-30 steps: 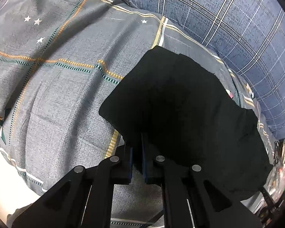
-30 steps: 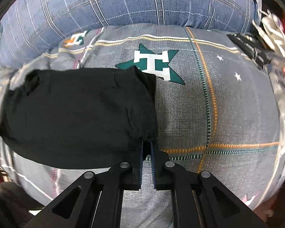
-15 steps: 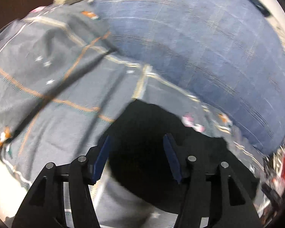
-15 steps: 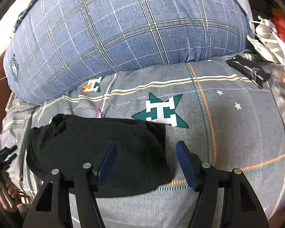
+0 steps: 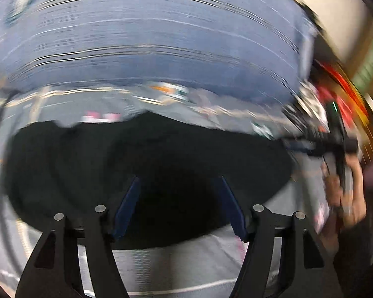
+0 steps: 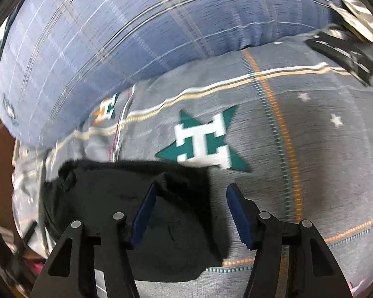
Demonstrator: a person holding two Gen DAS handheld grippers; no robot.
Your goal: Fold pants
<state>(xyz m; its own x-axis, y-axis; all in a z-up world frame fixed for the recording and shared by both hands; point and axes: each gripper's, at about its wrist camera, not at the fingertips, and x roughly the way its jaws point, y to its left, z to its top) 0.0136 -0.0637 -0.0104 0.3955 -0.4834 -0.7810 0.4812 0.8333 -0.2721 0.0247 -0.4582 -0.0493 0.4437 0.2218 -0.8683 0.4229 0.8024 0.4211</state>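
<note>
The black pants (image 5: 146, 164) lie folded in a flat bundle on the grey patterned bed cover (image 5: 186, 260). They also show in the right wrist view (image 6: 126, 211), low and left. My left gripper (image 5: 179, 206) is open and empty, raised over the near edge of the pants. My right gripper (image 6: 191, 213) is open and empty, above the right edge of the bundle. The left wrist view is blurred by motion.
A big blue plaid pillow (image 6: 136, 29) lies along the back of the bed. A green star print (image 6: 201, 141) marks the cover beside the pants. The other gripper and the hand holding it (image 5: 340, 159) show at the right, with red clutter (image 5: 340, 94) behind.
Both grippers were shut on the pants' near corners a second ago. They have opened, let the pants go and pulled up and back. The left view has swung to the right.
</note>
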